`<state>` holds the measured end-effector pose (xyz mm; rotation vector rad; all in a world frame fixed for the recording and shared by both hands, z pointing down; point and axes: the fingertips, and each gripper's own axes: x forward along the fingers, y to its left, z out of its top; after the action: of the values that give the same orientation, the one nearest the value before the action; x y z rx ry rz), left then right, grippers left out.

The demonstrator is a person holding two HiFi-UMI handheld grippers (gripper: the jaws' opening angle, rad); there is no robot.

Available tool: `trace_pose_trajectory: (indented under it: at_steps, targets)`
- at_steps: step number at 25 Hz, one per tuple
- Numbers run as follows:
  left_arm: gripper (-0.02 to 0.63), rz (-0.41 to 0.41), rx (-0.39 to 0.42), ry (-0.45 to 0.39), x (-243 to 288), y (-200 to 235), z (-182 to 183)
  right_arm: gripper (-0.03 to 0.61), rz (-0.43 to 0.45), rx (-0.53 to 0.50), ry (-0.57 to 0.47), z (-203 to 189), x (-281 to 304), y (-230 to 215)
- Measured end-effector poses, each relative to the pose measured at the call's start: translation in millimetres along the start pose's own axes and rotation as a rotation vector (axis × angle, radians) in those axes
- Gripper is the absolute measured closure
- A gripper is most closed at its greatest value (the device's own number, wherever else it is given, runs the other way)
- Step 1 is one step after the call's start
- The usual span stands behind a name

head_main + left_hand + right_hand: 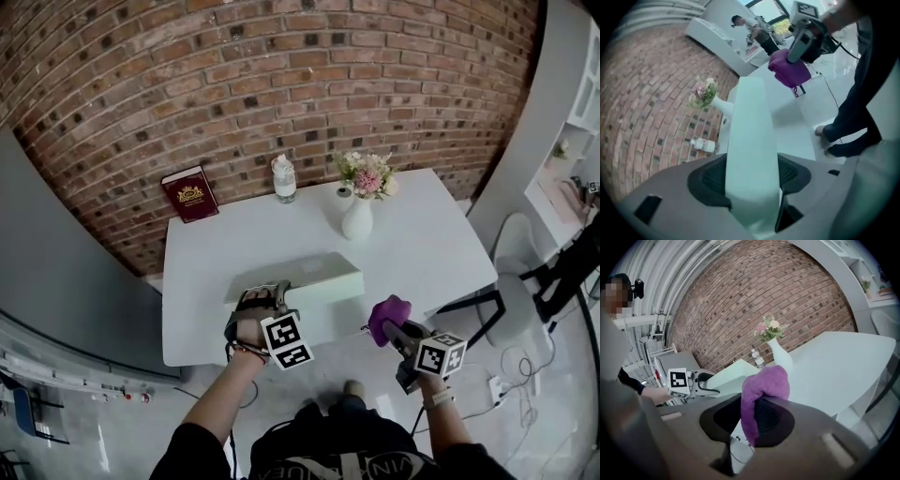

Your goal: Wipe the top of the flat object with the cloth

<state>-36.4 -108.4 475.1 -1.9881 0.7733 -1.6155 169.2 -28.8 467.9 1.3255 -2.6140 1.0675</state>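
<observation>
A pale green flat box (314,275) lies near the front of the white table (427,234). My left gripper (260,302) is shut on its left end, and in the left gripper view the box (750,136) fills the gap between the jaws of the left gripper (752,190). My right gripper (396,330) is shut on a purple cloth (388,313) just off the table's front edge, right of the box and apart from it. In the right gripper view the cloth (765,387) bulges out of the right gripper (757,420), with the box (726,376) beyond it to the left.
At the back of the table stand a red book (190,193), a small bottle (283,178) and a white vase with flowers (358,214). A chair (511,281) stands right of the table. A brick wall runs behind it.
</observation>
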Motion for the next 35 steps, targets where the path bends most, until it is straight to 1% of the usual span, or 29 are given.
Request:
trace_pose_trajectory:
  at_steps: [1,3,10,14,15,22,27,30,33,35]
  targets:
    - [0.339,0.026,0.027,-0.008,1.5,-6.9,3.4,0.52,-0.002,0.001,0.004,-2.8,-1.4,0.1]
    - [0.339,0.073,0.056,-0.02,2.6,-15.7,7.4,0.52,-0.004,0.004,0.011,-8.4,-3.6,0.0]
    - [0.336,0.22,0.121,-0.036,3.8,-45.8,5.9,0.52,-0.027,0.033,0.024,-28.3,-7.2,-4.3]
    - [0.332,0.255,0.126,-0.059,6.3,-71.8,7.2,0.52,-0.025,0.051,0.034,-40.4,-5.0,-3.8]
    - [0.331,0.251,0.126,-0.064,7.6,-79.5,7.4,0.52,-0.025,0.054,0.036,-43.2,-4.1,-3.2]
    - [0.322,0.132,0.131,-0.098,16.7,-147.6,2.7,0.52,-0.053,0.082,0.07,-71.9,-3.9,-2.5]
    - [0.321,0.162,0.186,-0.081,22.9,-166.4,-3.6,0.52,-0.074,0.115,0.089,-92.8,-8.3,-4.4]
    - [0.319,0.093,0.148,-0.097,26.2,-187.0,-2.0,0.52,-0.086,0.131,0.1,-102.5,-11.6,-7.0]
    - [0.319,0.091,0.117,-0.104,24.9,-186.7,-2.7,0.52,-0.086,0.13,0.106,-106.3,-10.4,-5.9]
    - [0.319,0.073,0.074,-0.128,19.8,-183.0,0.5,0.52,-0.084,0.119,0.111,-106.7,-10.0,-3.8]
